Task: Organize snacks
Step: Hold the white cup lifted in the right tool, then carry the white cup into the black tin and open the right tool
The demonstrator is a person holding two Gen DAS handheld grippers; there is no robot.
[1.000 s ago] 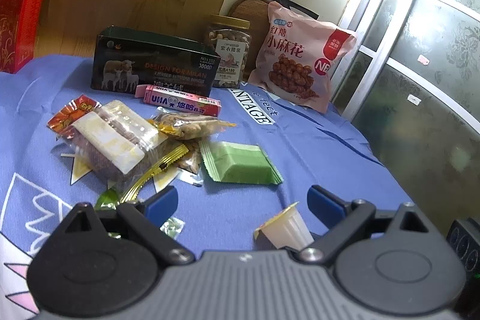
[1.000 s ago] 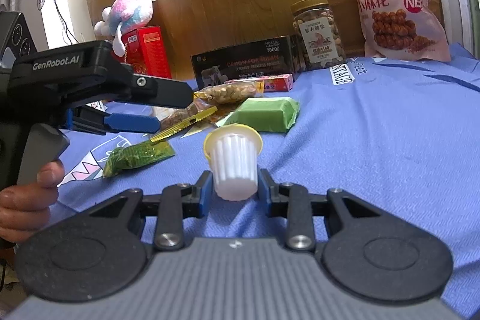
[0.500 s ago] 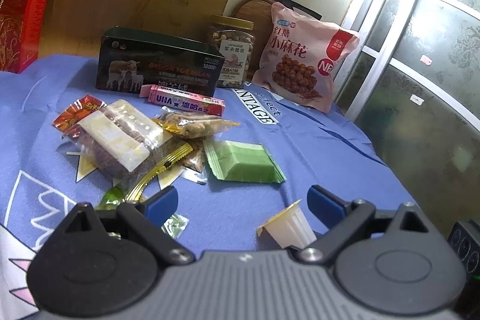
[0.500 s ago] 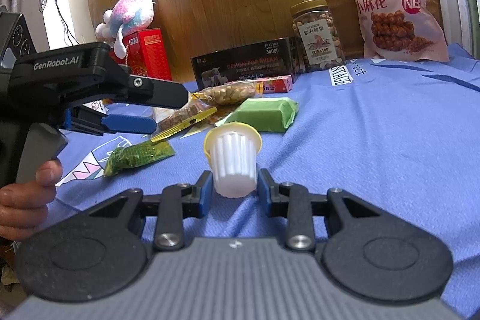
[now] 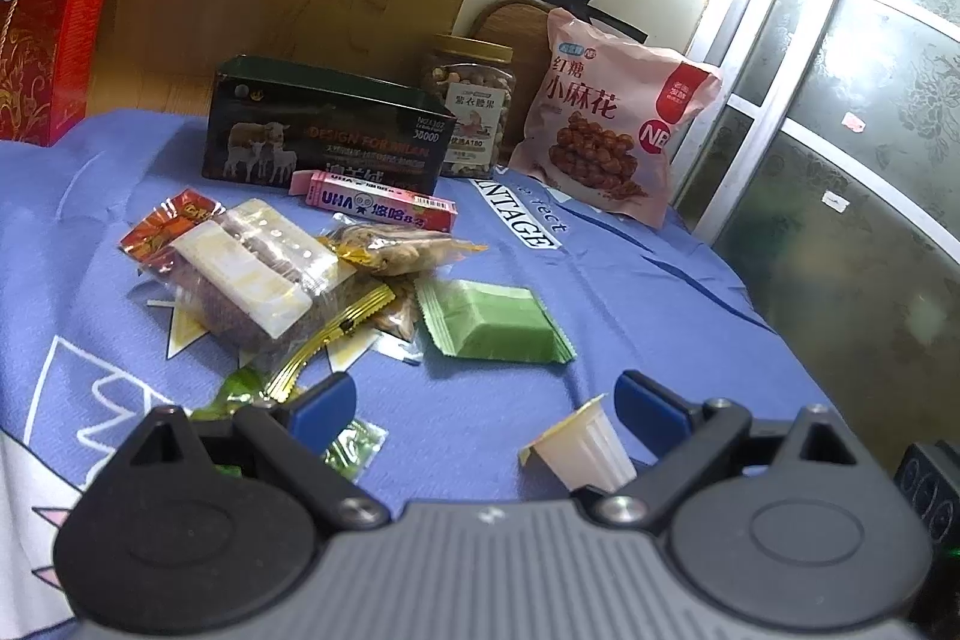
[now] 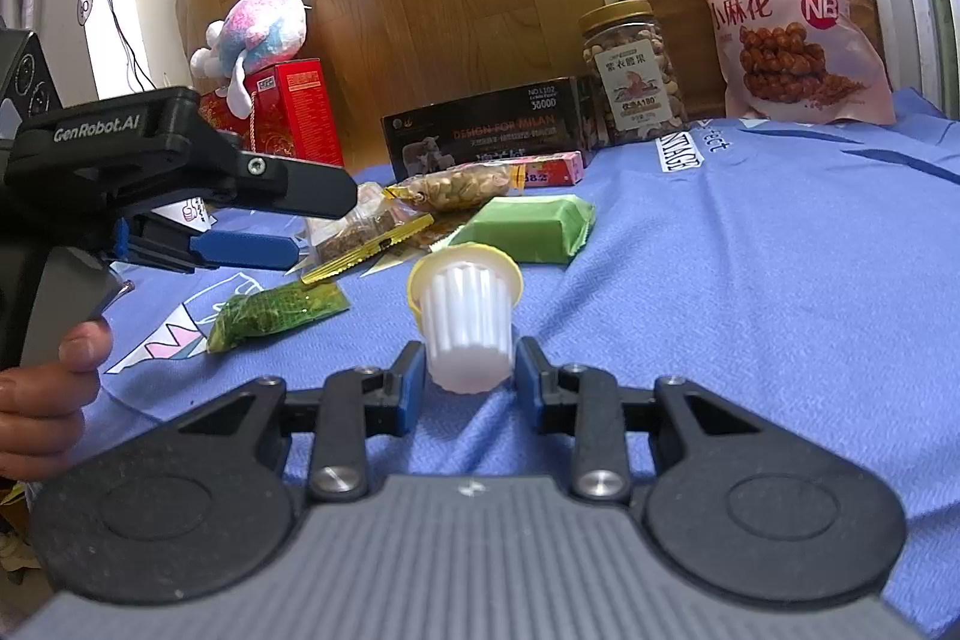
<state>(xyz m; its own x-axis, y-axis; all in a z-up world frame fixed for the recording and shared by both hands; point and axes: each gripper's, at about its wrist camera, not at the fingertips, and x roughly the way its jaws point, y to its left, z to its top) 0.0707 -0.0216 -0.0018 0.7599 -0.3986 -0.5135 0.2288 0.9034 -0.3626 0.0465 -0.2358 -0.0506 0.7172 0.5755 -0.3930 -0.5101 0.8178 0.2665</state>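
My right gripper [image 6: 469,376] is shut on a small white jelly cup [image 6: 465,322] with a yellow lid, held just above the blue cloth. The same cup [image 5: 579,451] shows low in the left wrist view. My left gripper [image 5: 486,400] is open and empty; it also shows at the left of the right wrist view [image 6: 252,220]. A pile of snacks lies ahead: a green wrapped bar [image 5: 498,322], a peanut packet [image 5: 402,247], a clear pack of cakes [image 5: 252,274], a pink candy box [image 5: 378,202] and a green packet [image 6: 276,313].
At the back stand a dark box [image 5: 324,130], a nut jar [image 5: 474,100], a pink snack bag [image 5: 612,130] and a red box [image 5: 48,34] with a plush toy [image 6: 258,28]. The blue tablecloth [image 6: 750,280] drops off at the right, near a glass door [image 5: 852,130].
The left gripper has pulled back and risen slightly, so the snack pile sits a little farther off. The right gripper still holds the jelly cup in nearly the same place.
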